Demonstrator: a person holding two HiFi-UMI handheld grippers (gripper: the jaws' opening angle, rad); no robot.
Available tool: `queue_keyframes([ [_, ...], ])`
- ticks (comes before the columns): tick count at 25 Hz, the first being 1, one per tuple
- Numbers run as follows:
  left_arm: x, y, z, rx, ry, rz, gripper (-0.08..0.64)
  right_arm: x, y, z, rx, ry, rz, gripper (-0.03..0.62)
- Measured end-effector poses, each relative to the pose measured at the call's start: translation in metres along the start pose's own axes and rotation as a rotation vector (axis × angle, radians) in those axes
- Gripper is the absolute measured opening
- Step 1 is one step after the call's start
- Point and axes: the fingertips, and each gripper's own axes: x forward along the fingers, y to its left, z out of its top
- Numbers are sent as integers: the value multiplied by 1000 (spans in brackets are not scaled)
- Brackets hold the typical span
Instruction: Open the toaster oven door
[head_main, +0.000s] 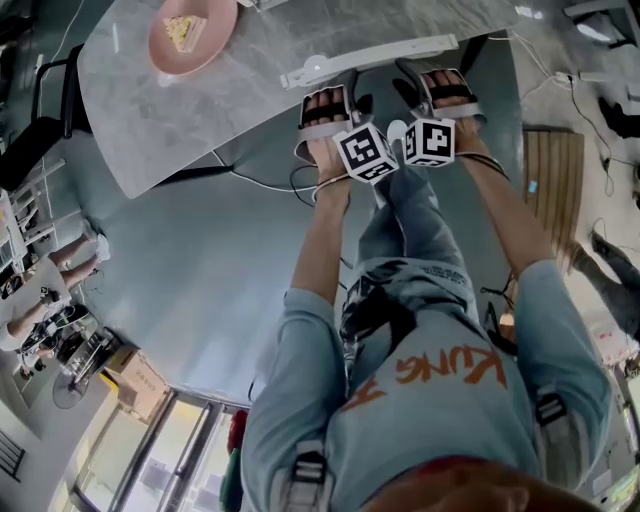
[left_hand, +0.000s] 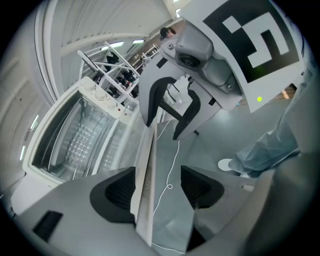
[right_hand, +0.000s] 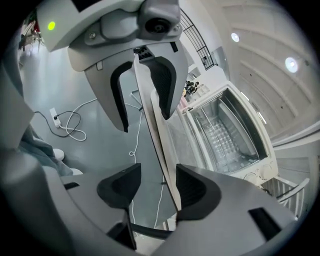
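Observation:
The white toaster oven (left_hand: 70, 135) (right_hand: 227, 132) stands on the grey table (head_main: 150, 110), its wire rack showing inside. Its glass door looks lowered flat toward the table's edge, where a long white bar (head_main: 370, 58) lies. My left gripper (left_hand: 155, 187) and right gripper (right_hand: 150, 187) face each other along that edge, both open. A thin pale edge (left_hand: 144, 175) (right_hand: 162, 145) runs between each pair of jaws, close to one pad and apart from the other. In the head view only the marker cubes, left (head_main: 365, 152) and right (head_main: 430, 142), show.
A pink plate (head_main: 192, 32) with a piece of food sits far back on the table. White cables (right_hand: 67, 125) lie on the floor below, beside the person's sandalled feet (head_main: 325, 110). A black chair (head_main: 30, 130) stands left of the table, a slatted wooden panel (head_main: 553, 190) at right.

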Motion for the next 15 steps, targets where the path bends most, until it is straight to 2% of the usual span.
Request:
queue_keyframes([
  [2,-7,0,5,-39,-25,-1,276,-7,2,1,47,-11,10,197],
  [7,-26,8,17,-212,-107,4,275,-26,-4,8,200,-41,18,125],
  [12,-45,24,20,-303,-154,30,258,-40,-23,15,371,-63,-1,77],
  [15,-61,41,22,-368,-186,69,209,-50,-41,22,455,-86,-25,51],
])
